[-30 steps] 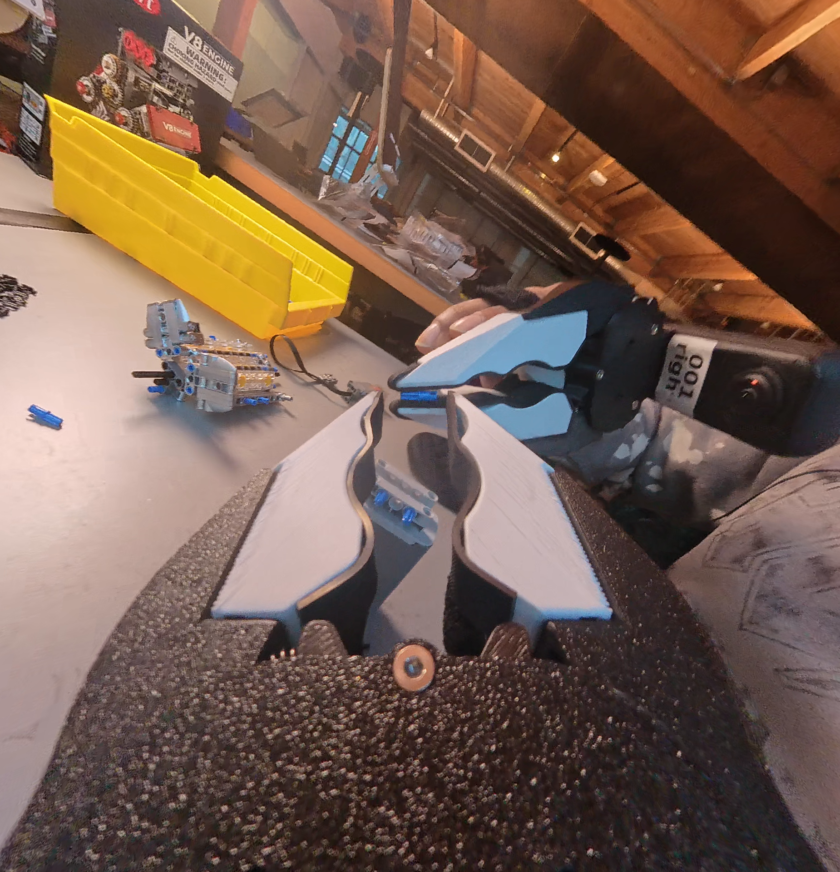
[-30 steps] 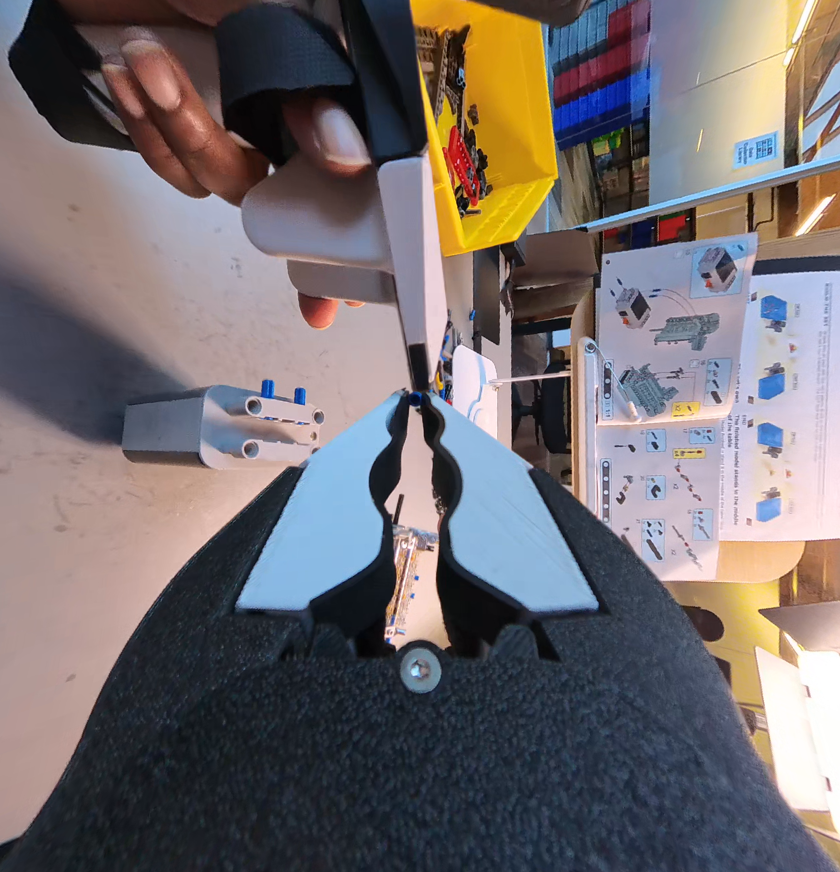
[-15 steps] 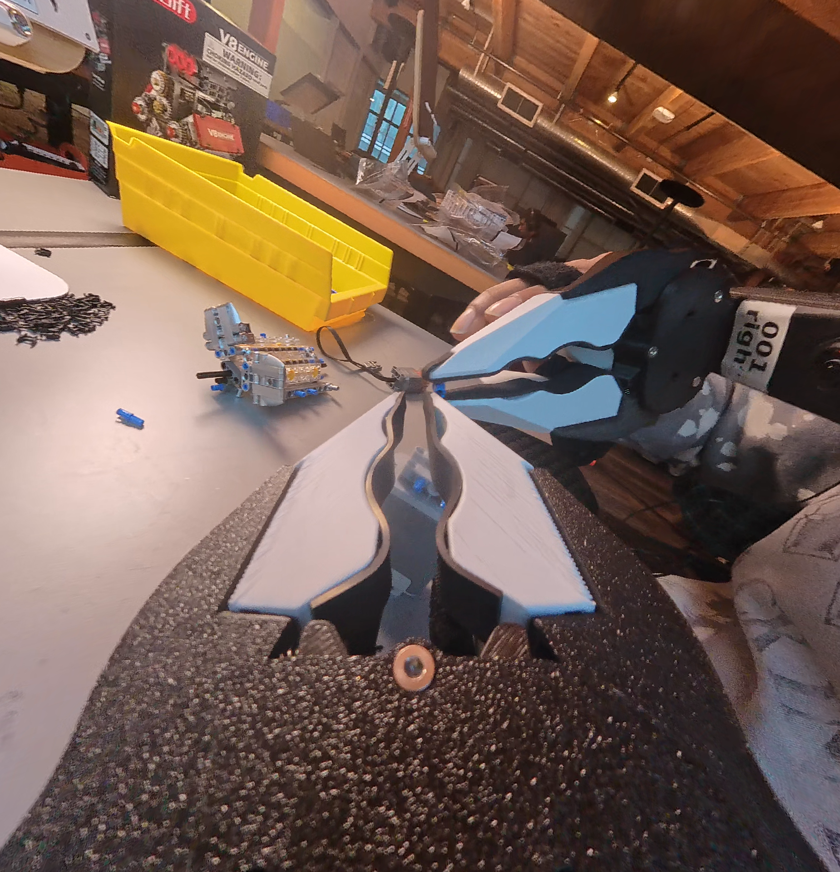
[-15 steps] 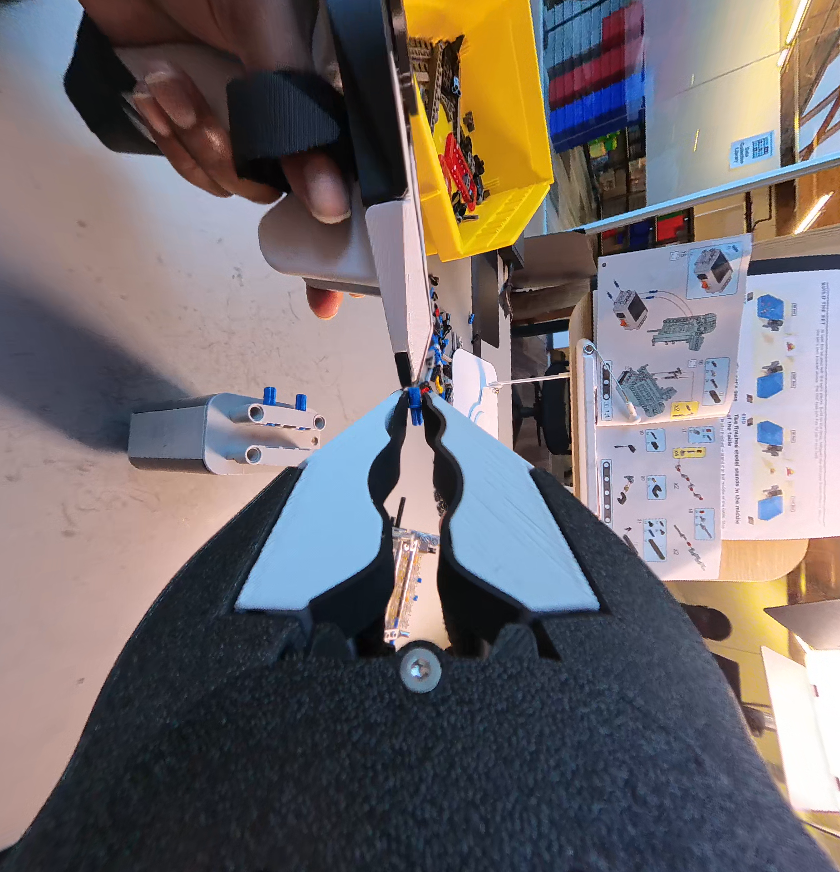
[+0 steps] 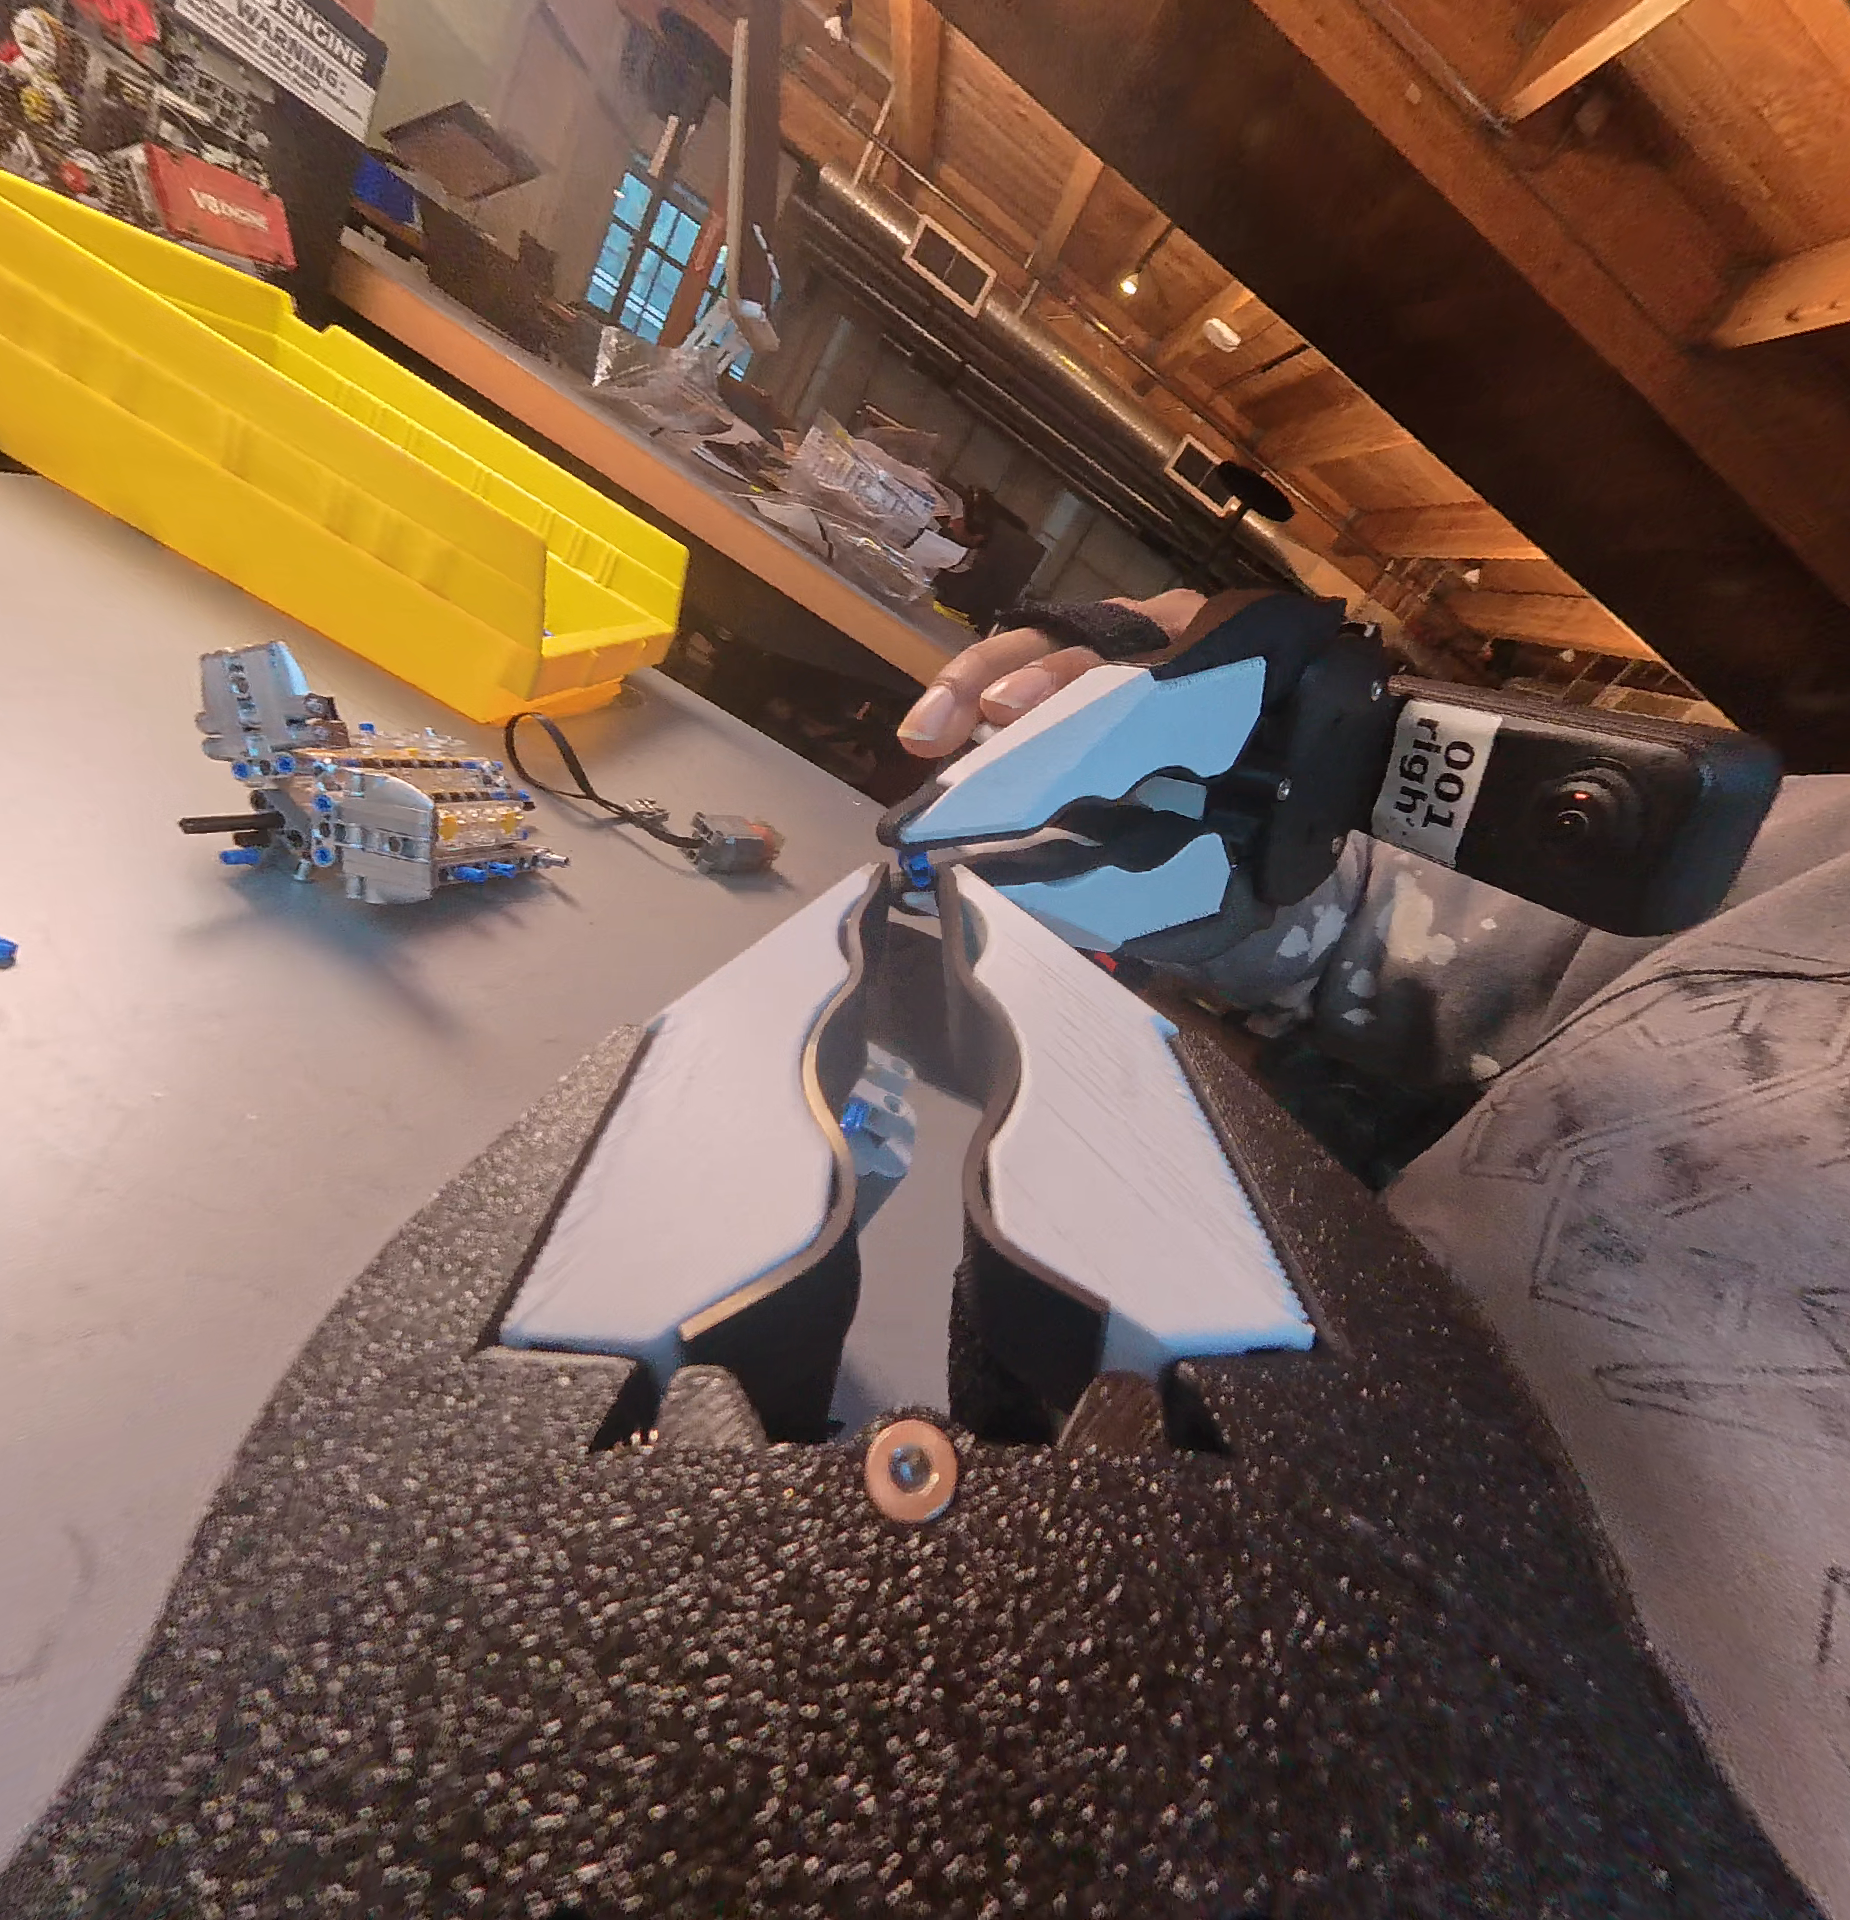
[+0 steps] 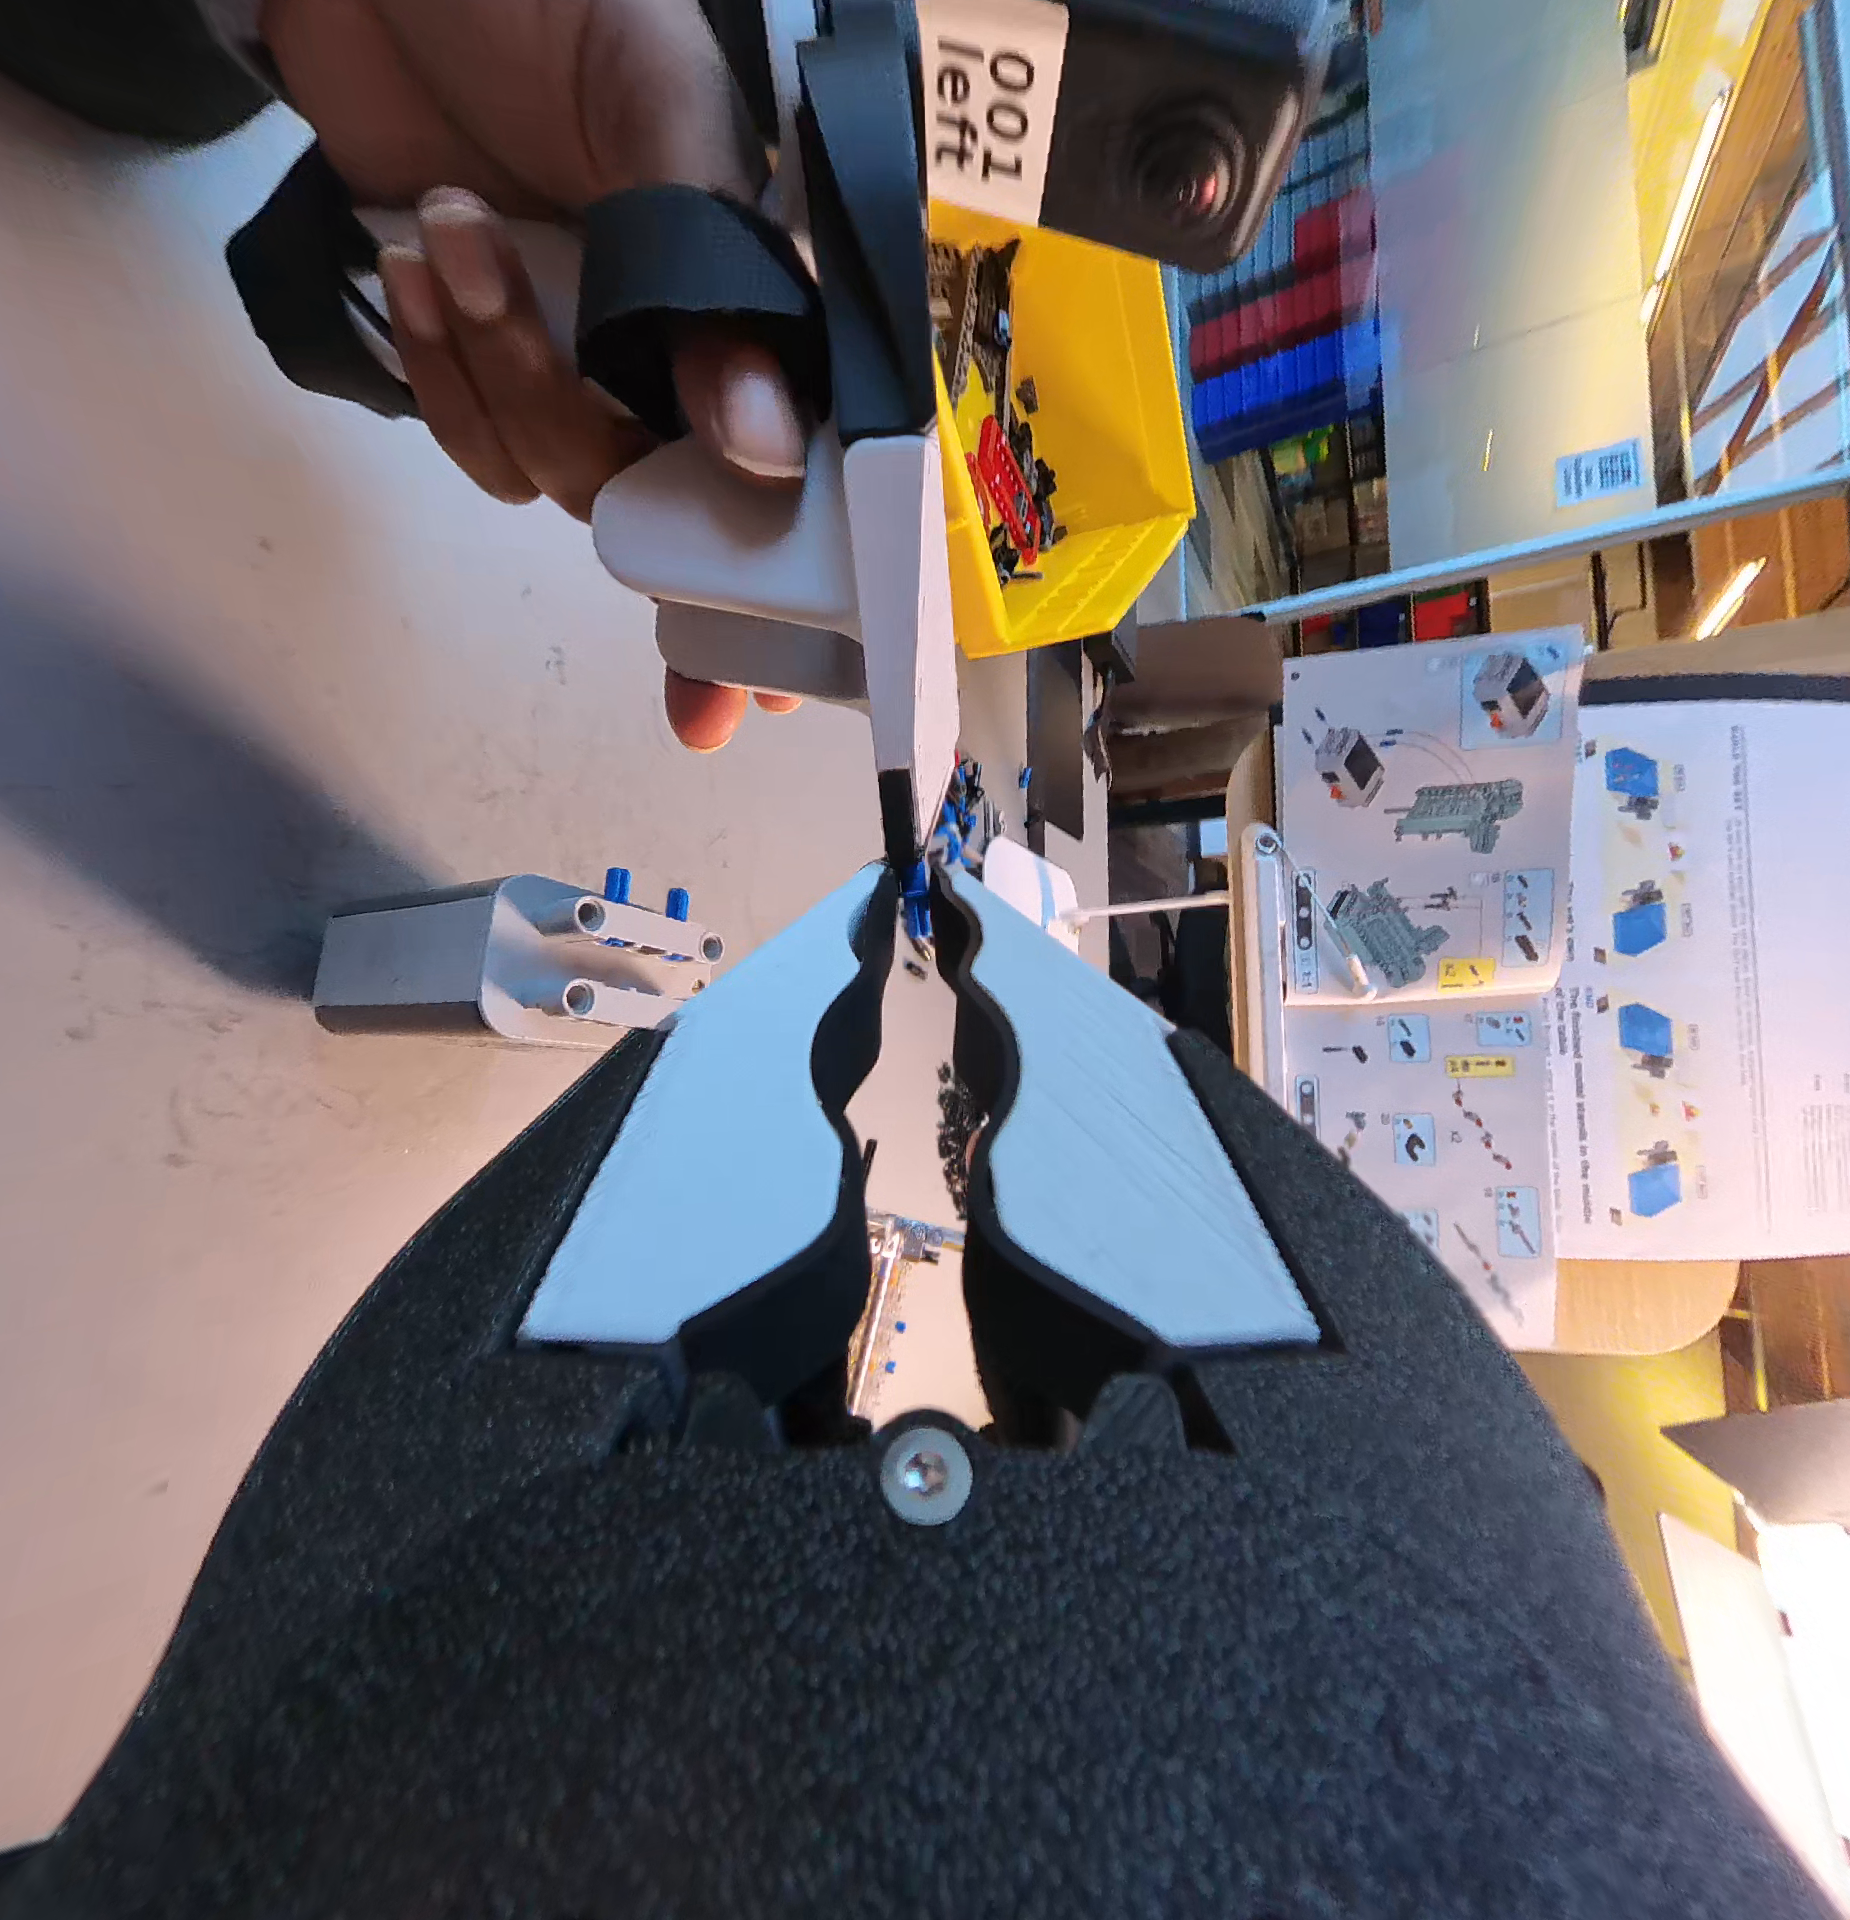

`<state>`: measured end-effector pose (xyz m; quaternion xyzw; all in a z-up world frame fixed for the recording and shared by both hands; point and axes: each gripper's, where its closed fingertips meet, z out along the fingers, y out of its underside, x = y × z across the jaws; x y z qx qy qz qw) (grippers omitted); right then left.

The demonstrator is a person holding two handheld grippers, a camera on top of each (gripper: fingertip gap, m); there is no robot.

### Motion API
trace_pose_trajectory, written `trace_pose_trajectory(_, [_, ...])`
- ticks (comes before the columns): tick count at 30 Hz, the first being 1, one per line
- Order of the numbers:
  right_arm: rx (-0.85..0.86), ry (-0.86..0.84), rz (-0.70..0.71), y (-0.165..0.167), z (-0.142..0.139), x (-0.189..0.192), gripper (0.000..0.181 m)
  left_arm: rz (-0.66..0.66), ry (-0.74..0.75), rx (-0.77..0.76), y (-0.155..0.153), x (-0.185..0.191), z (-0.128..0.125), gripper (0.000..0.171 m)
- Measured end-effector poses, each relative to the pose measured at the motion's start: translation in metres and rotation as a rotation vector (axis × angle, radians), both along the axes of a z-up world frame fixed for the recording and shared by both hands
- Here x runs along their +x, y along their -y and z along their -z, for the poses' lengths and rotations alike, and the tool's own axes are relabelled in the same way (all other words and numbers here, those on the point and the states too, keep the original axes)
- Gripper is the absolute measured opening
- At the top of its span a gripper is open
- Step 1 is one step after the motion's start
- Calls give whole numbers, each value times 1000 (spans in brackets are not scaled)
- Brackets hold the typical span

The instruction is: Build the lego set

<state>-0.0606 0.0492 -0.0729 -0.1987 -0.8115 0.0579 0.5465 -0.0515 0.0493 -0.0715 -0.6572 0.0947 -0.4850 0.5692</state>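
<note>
The right tool (image 6: 913, 883) was pinched nearly closed on a small blue pin (image 6: 913, 902), its long axis seemingly along the fingers. The left tool (image 5: 908, 883), narrow, met it tip to tip above the table (image 5: 173, 1091).

Bin: yellow bin (image 5: 308, 499), upper left of the left wrist view; holds loose parts in the right wrist view
Model: grey brick assembly (image 5: 365, 800), left of centre
Block: grey block (image 6: 505, 961), left of centre
Sheets: instruction sheets (image 6: 1503, 935), right edge
</note>
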Motion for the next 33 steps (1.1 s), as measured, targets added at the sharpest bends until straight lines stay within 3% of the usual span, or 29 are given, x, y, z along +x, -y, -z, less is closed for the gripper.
trace_pose_trajectory(8, [-128,-4,-114,17,-16,11,5,147,105,44,17,9,-16,1])
trace_pose_trajectory(16, [-497,-11,-205,32,-36,20,8,228,224,97,30,9,-35,1])
trace_pose_trajectory(22, [-518,-2,-207,33,-35,20,0,236,231,109,33,11,-39,0])
trace_pose_trajectory(25, [-521,9,-184,31,-31,19,0,159,202,82,23,2,-32,0])
trace_pose_trajectory(29, [-535,58,-155,36,-15,24,3,-150,20,39,-10,-44,-3,0])
trace_pose_trajectory(33, [-601,98,-162,49,4,35,4,-265,30,75,-12,-76,-13,0])
